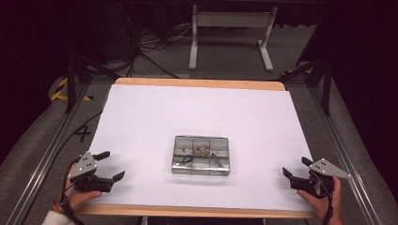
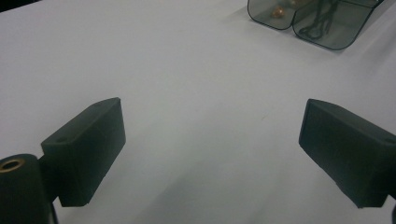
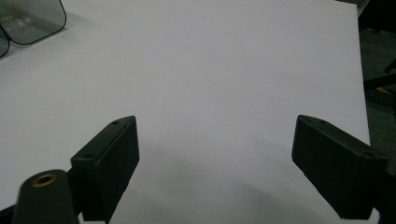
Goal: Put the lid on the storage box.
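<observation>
Left gripper [image 1: 111, 165] and right gripper [image 1: 294, 170] rest at the near corners of the desk [image 1: 141, 117], one to each side, jaws spread wide with nothing between them. Both are well apart from the clear compartment box [image 1: 201, 155], which sits mid-desk, slightly nearer the front edge, lid apparently shut. Its long axis runs left to right across the desk, long side facing the person. Small trinkets and a dark cord lie in its cells.

Risk, as judged: the box is smooth and light; a one-sided push could skid or tilt it and jumble the contents between compartments.
</observation>
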`<control>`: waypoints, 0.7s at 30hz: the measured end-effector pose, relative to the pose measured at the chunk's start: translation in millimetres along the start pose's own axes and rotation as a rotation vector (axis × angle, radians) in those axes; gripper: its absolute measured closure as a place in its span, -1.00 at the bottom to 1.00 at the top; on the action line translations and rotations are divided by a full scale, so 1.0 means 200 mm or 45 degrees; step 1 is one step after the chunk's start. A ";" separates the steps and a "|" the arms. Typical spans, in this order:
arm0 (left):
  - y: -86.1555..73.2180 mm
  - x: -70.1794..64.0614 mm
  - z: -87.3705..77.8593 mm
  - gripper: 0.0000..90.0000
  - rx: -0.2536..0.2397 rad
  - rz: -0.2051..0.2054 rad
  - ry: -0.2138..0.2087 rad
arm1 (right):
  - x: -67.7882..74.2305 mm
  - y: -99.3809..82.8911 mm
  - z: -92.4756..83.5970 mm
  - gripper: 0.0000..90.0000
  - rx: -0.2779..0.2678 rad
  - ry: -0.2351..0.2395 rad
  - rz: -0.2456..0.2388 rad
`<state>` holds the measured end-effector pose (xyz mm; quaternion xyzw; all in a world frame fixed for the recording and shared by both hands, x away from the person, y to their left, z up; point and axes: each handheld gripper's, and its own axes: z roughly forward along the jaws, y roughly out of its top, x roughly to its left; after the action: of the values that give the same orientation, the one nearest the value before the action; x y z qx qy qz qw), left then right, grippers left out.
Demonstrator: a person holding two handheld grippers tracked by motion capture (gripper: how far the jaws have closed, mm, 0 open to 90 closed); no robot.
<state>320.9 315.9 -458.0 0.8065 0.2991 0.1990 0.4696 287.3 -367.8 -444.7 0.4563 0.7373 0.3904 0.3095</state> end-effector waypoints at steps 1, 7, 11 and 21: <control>0.00 0.00 0.00 -0.82 -0.001 -0.001 0.001 | 0.00 0.00 0.00 -0.67 0.003 0.006 -0.008; -0.01 0.01 -0.01 -0.83 -0.029 -0.038 0.004 | 0.00 0.00 0.01 -0.65 0.017 0.013 -0.011; -0.01 0.01 -0.01 -0.84 -0.022 -0.025 -0.002 | 0.01 0.00 0.01 -0.64 0.021 0.011 -0.025; -0.02 0.01 -0.02 -0.83 -0.054 -0.034 -0.036 | 0.01 0.00 0.01 -0.66 0.027 0.009 -0.026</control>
<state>319.5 321.1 -458.8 0.7950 0.2990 0.1877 0.4933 288.5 -365.2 -445.5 0.4505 0.7471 0.3811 0.3061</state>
